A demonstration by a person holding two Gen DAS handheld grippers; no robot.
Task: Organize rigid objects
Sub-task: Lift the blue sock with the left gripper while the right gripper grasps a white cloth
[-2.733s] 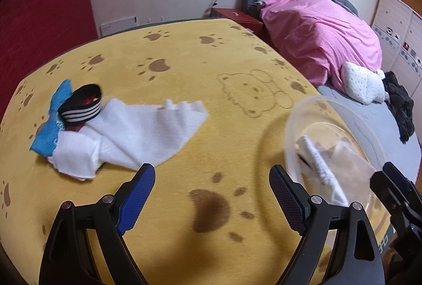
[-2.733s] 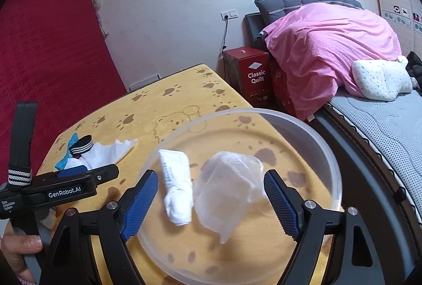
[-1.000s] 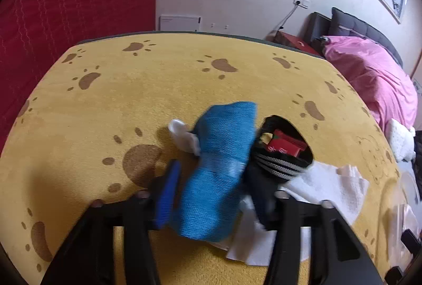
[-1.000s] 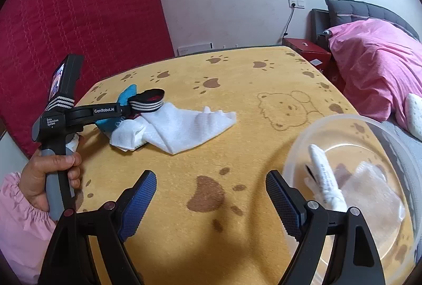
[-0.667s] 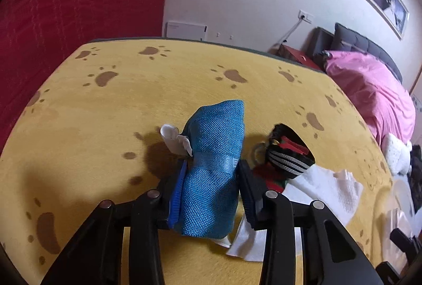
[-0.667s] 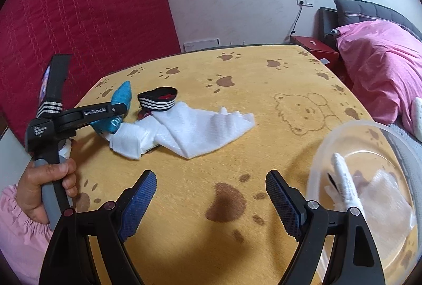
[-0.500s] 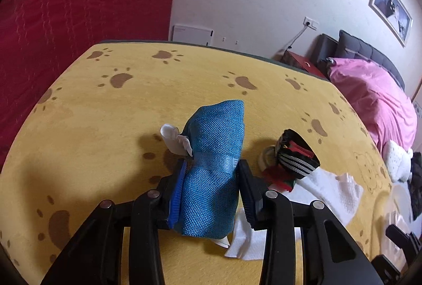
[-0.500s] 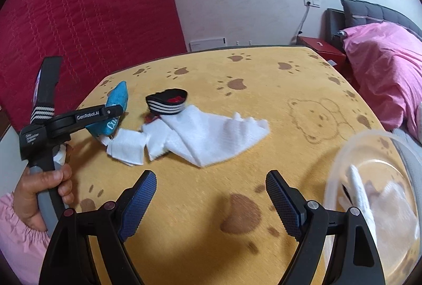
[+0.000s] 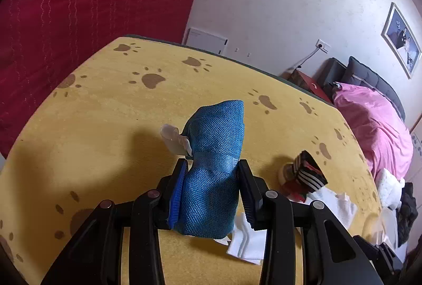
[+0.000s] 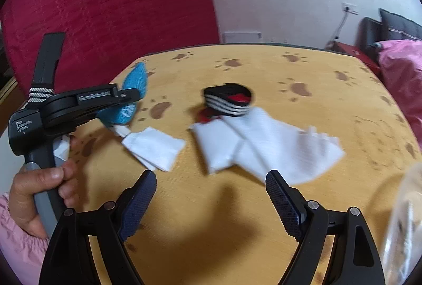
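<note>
My left gripper (image 9: 212, 171) is shut on a blue woven pouch (image 9: 213, 166) and holds it just above the yellow paw-print table (image 9: 105, 113). A small white tag (image 9: 174, 138) sticks out of the pouch's left side. The right wrist view shows the same pouch (image 10: 134, 84) at the far left, in the left gripper (image 10: 126, 96) held by a hand (image 10: 39, 192). My right gripper (image 10: 211, 176) is open and holds nothing, low over the table in front of the white cloth (image 10: 263, 142). A black striped band with red inside (image 10: 228, 99) lies at the cloth's far edge.
A small folded white cloth (image 10: 155, 147) lies left of the large one. A clear plastic bowl (image 10: 403, 219) shows blurred at the right edge. A red quilted wall lies beyond the table's left side. A bed with a pink cover (image 9: 374, 132) is to the right.
The left gripper closed on the blue pouch and lifted it away from the band and cloth. The right gripper swung left, so the bowl slid to the right edge of its view.
</note>
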